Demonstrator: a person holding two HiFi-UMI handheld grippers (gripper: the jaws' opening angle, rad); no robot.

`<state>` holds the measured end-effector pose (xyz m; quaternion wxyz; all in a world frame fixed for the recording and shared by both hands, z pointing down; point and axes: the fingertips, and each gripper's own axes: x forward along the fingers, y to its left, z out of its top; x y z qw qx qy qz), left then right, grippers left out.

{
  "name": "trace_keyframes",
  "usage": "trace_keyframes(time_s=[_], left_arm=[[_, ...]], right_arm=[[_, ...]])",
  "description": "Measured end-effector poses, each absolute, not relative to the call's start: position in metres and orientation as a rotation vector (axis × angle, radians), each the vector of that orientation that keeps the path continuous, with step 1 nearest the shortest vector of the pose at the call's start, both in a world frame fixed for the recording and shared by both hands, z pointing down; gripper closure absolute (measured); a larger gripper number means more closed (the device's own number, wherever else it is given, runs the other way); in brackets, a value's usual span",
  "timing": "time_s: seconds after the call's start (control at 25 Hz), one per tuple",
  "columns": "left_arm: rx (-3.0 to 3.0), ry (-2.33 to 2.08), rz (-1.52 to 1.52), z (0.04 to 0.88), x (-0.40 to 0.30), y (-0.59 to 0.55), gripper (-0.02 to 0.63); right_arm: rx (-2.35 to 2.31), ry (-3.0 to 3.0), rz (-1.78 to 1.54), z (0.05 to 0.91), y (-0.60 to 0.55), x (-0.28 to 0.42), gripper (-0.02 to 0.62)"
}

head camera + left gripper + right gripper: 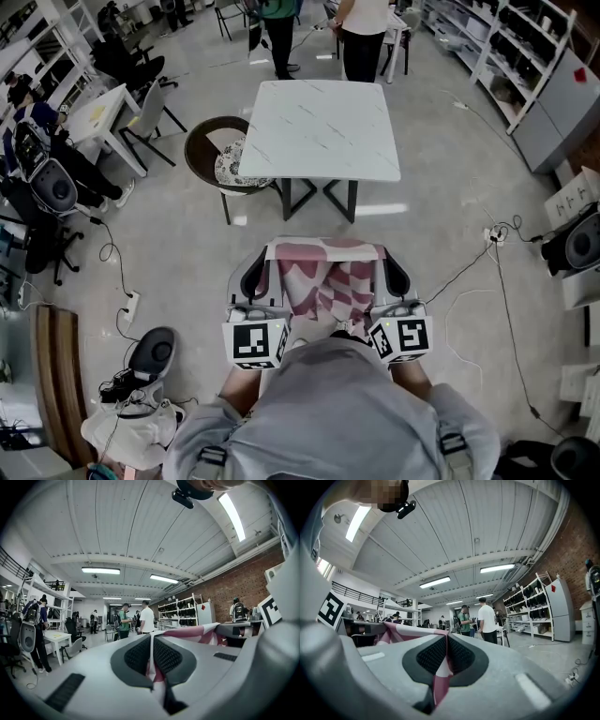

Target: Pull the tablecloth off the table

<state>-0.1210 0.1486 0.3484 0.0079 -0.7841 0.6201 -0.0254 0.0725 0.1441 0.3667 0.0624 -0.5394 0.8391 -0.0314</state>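
While the left tool (152, 654) and right tool (446, 656) pinch its edges, the pink-and-white tablecloth (323, 281) hangs bunched.

Seen from the person, the table (319, 131) stands at 12 o'clock. A chair (211, 155) sits at its 9 o'clock side, and two standing people (361, 33) are behind it. The tablecloth (323, 277) hangs apart from the table, nearer the person. It spans between the left gripper (270, 251) at 11 o'clock and the right gripper (380, 251) at 1 o'clock, with an edge caught in each one's jaws. Shelving (525, 56) runs at 2 o'clock.
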Motion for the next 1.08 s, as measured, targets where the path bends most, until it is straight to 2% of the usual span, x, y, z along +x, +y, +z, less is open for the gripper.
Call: trace_keyframes(time_s=[1.08], left_arm=[[-2.463, 1.943, -0.109, 0.3549, -0.1226, 0.1486, 0.600]], right_arm=[[-1.668, 2.548, -0.120, 0.3750, 0.1452, 0.0732, 0.589]])
